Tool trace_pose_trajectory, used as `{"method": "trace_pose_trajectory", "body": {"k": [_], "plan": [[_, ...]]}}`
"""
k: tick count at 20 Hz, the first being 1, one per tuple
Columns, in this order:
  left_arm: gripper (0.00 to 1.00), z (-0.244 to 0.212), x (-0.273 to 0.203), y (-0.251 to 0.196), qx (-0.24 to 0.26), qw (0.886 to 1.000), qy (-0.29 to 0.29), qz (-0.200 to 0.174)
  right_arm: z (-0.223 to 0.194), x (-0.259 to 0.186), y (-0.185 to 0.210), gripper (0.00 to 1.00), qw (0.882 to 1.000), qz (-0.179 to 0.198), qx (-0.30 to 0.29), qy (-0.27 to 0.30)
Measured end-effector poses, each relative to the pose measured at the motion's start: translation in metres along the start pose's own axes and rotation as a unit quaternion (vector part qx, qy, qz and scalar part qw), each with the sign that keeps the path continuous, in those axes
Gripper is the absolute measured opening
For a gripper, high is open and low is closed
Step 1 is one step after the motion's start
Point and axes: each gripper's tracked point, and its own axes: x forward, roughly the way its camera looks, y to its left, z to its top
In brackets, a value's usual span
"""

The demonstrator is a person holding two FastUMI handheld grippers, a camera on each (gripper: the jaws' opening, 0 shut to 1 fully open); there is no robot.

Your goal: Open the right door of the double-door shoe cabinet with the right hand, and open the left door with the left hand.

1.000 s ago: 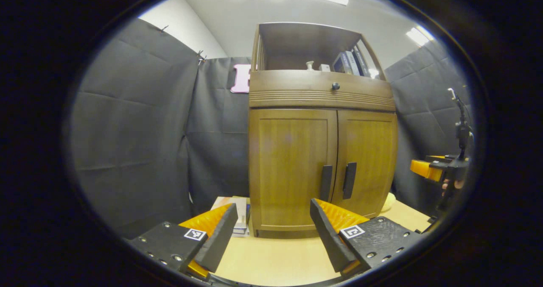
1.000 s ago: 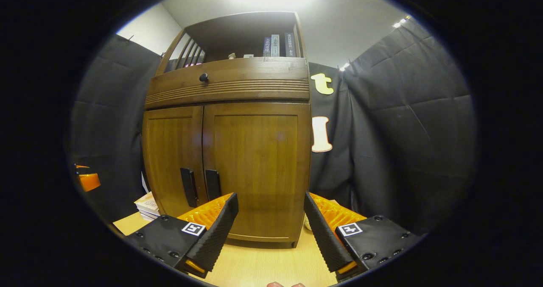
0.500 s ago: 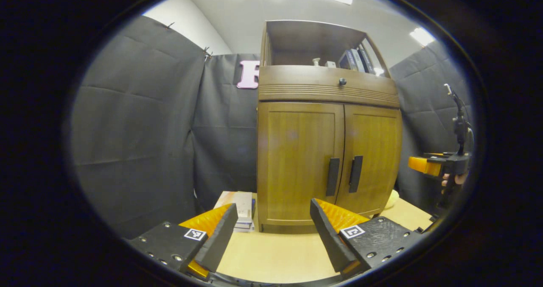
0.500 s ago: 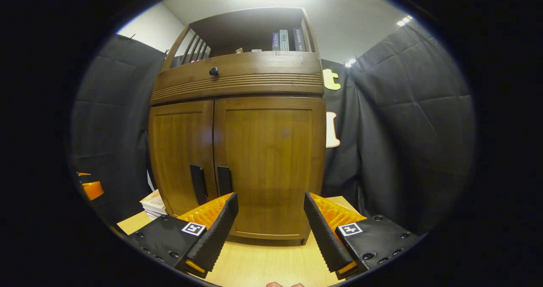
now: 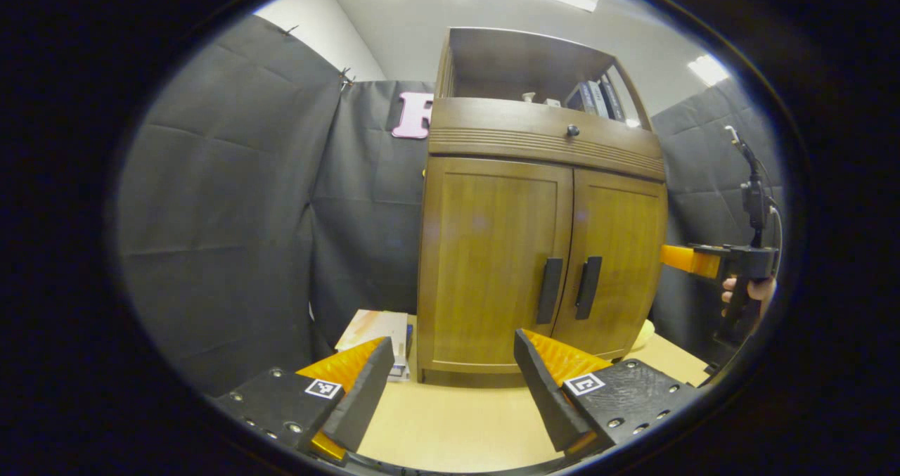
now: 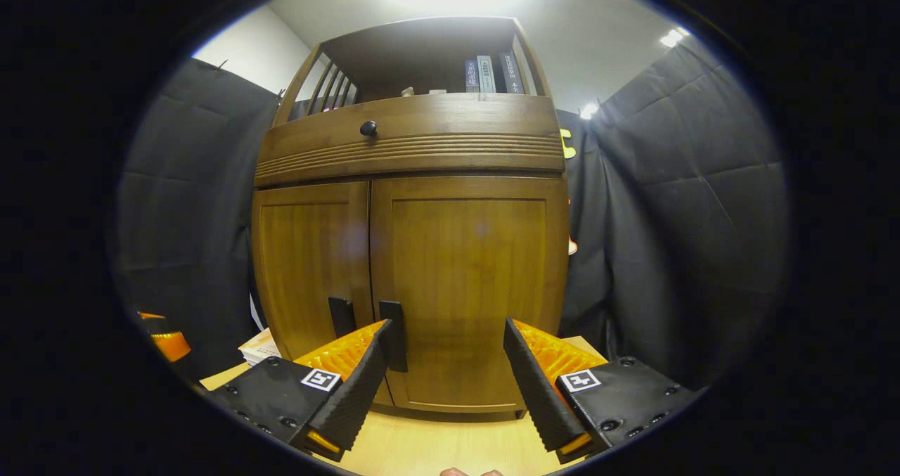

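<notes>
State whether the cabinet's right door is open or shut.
Shut: the right door lies flush beside the left door, handles side by side; right gripper hasn't touched it.

Right gripper (image 6: 446, 363) closed in on the shoe cabinet (image 6: 415, 251); the right door (image 6: 470, 293) loomed larger, its handle (image 6: 394, 335) now just beside one fingertip. Left gripper (image 5: 450, 384) drew back and swung leftward; cabinet shifted right in left gripper view.
</notes>
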Motion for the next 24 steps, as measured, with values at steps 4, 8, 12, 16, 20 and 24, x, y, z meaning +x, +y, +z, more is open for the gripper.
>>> {"method": "trace_pose_trajectory", "body": {"k": [4,8,12,16,20,24], "plan": [[1.0,-0.002,0.006,-0.002,-0.018,1.0,0.001,0.002,0.003,0.027,0.018,0.98,1.0,0.012,0.0,-0.006],[1.0,-0.005,0.01,-0.002,-0.022,1.0,0.006,0.005,-0.003,0.059,0.032,0.97,1.0,0.017,-0.004,0.001],[1.0,-0.015,-0.003,0.003,-0.013,1.0,0.021,0.018,-0.019,0.086,0.043,0.97,1.0,0.014,-0.011,0.01],[1.0,-0.023,-0.006,0.015,-0.016,0.999,0.033,0.036,-0.039,0.107,0.054,0.97,0.999,0.02,-0.018,0.03],[1.0,-0.023,-0.016,0.02,-0.008,0.998,0.028,0.054,-0.061,0.133,0.052,0.97,0.998,-0.006,-0.03,0.056],[1.0,-0.037,-0.023,0.025,-0.028,0.997,0.042,0.064,-0.069,0.147,0.06,0.92,0.997,-0.006,-0.025,0.069]]}}
